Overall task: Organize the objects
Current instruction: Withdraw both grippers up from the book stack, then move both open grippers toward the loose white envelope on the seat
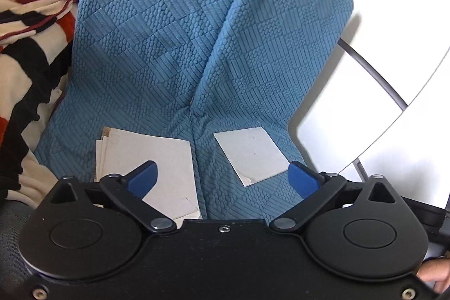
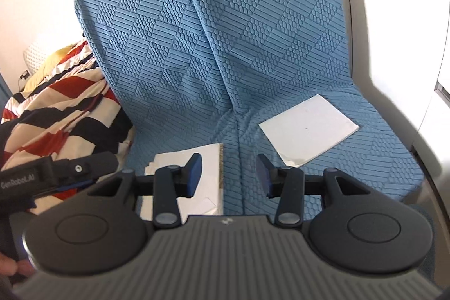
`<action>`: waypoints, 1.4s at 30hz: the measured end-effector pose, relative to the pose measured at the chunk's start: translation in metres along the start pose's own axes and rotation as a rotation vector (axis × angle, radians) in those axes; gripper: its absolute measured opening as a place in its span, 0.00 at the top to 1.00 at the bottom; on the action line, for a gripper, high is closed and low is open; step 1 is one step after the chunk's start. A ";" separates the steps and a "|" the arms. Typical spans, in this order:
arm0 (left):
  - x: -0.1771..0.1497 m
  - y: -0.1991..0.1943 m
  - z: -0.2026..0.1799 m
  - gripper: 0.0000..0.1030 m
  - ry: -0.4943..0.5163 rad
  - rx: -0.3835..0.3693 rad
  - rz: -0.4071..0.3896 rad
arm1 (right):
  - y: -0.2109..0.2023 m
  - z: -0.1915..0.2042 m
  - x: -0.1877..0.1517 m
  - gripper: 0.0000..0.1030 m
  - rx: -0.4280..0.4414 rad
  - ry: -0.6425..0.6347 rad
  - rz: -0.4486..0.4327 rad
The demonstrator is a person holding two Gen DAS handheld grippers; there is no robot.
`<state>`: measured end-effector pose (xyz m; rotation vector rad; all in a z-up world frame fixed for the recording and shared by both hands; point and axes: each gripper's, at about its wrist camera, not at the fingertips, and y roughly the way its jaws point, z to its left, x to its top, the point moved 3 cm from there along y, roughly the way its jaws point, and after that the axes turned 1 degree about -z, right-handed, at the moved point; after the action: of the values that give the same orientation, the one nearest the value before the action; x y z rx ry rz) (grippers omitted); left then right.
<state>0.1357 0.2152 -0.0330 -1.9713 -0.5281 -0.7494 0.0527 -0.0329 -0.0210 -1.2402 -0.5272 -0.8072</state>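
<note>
Blue quilted cushions (image 1: 174, 52) fill most of my left wrist view, two of them leaning side by side with a seam running down between. My left gripper (image 1: 222, 180) hangs above the seat with its fingers spread wide and nothing between them. Under its left pad sits the stack of cards (image 1: 171, 159) — greyish board, edges a bit fanned out. A single card (image 1: 251, 155) lies apart on the other side of the seam, one corner curled or torn. Striped blanket (image 1: 31, 55) is bunched up at the left.

Right wrist view next: right gripper (image 2: 229, 173) is roughly half open, also empty, hovering over the seam with the stack (image 2: 208, 159) just to its left and the lone card (image 2: 308, 128) off to its right. The left gripper's body pokes in at the left edge.

What worries me — that loose card is thin and lies flat on soft fabric, so I reckon the pads could skate over it or pinch the cover instead. Grabbing the curled corner might bend it. And the fanned stack could slide apart if I nudge it while dropping the card on top.
</note>
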 end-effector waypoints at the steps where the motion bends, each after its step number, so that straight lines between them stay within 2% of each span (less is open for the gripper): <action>1: -0.001 0.001 -0.003 0.03 0.010 0.003 0.001 | -0.002 -0.003 0.000 0.49 -0.004 0.001 0.000; 5: -0.004 0.003 -0.012 0.02 0.014 -0.010 0.005 | -0.008 -0.012 0.000 0.19 -0.023 0.011 -0.017; 18: -0.013 0.011 -0.034 0.02 0.019 -0.017 0.022 | -0.018 -0.033 -0.002 0.18 -0.074 0.009 -0.023; 24: -0.019 0.021 -0.046 0.01 0.010 -0.048 0.023 | -0.019 -0.048 -0.004 0.18 -0.112 0.000 -0.039; 35: -0.034 0.053 -0.061 0.01 0.020 -0.013 0.057 | -0.007 -0.094 -0.019 0.18 -0.160 0.052 -0.026; 42: -0.038 0.070 -0.077 0.01 0.044 -0.015 0.028 | 0.002 -0.122 -0.026 0.18 -0.174 0.080 -0.047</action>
<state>0.1298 0.1118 -0.0733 -1.9674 -0.4689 -0.7797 0.0291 -0.1437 -0.0740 -1.3526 -0.4297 -0.9543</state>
